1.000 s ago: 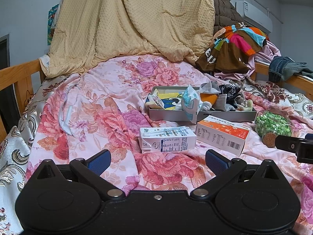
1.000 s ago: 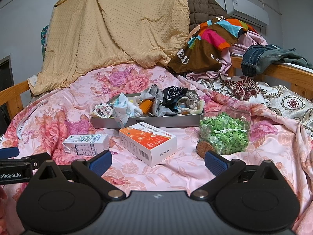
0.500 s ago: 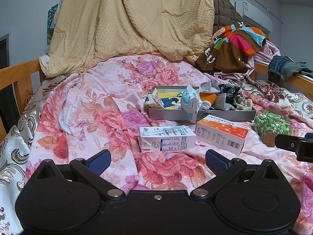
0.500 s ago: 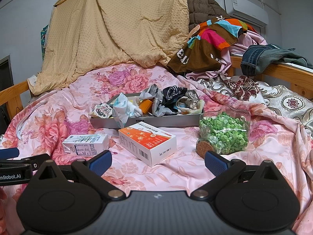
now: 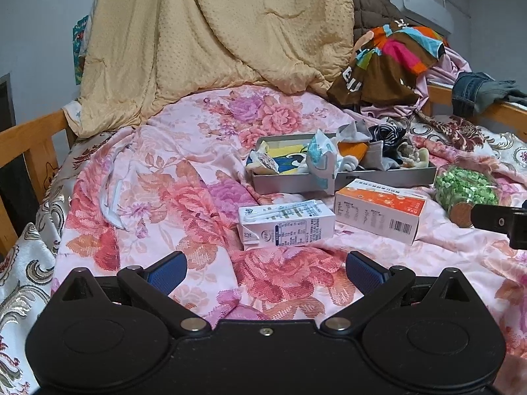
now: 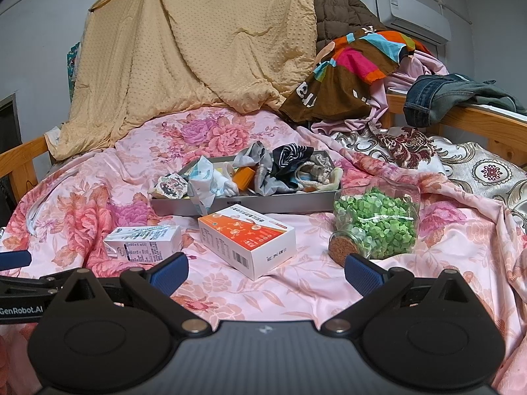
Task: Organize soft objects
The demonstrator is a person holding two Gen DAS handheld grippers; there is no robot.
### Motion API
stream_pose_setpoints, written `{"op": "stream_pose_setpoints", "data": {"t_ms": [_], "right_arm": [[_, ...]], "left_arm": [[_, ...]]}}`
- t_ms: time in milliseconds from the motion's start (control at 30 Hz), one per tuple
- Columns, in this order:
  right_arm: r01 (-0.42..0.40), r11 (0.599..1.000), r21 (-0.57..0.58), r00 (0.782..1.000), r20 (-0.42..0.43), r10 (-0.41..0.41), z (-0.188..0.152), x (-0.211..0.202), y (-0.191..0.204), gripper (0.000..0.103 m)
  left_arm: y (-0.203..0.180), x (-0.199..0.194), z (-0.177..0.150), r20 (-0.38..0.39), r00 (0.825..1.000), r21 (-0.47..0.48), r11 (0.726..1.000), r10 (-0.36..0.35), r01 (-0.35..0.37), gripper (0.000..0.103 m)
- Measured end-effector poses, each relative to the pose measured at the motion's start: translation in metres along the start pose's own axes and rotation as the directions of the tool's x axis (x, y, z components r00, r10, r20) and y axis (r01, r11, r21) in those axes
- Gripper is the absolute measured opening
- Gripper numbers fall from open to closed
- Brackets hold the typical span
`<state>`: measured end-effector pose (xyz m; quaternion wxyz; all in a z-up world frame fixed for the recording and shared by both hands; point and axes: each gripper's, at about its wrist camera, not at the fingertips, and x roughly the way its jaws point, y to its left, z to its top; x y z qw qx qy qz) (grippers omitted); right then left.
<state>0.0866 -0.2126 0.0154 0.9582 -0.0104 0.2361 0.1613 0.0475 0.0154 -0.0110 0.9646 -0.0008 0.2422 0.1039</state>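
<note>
A grey metal tray (image 5: 388,179) (image 6: 263,204) sits mid-bed, holding socks, a crumpled pale-blue packet (image 5: 321,161) (image 6: 204,184), an orange piece and other soft items. In front of it lie a white milk carton (image 5: 286,227) (image 6: 145,242), an orange-and-white box (image 5: 378,212) (image 6: 248,242) and a glass jar of green bits (image 5: 464,191) (image 6: 375,227) on its side. My left gripper (image 5: 266,271) is open and empty, low before the carton. My right gripper (image 6: 266,271) is open and empty, before the box and jar.
The bed has a pink floral cover (image 5: 164,197). A tan quilt (image 5: 214,42) is heaped at the back, a colourful garment (image 6: 355,72) and jeans (image 6: 444,98) at the right. Wooden rails (image 5: 29,141) (image 6: 477,121) run along both sides.
Both views have shifted only slightly; the objects on the bed have not moved and both grippers stay open.
</note>
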Motion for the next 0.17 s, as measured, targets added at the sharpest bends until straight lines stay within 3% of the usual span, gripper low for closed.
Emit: {"op": "stream_pose_setpoints", "data": {"t_ms": [167], "right_arm": [[0.000,1.000,0.000,1.000,0.000,0.000,0.0000,0.0001,-0.0004,0.103]], "left_arm": [[0.0029,-0.0001,0.0018,0.001,1.000,-0.015,1.000,-0.011,0.011,0.102]]}}
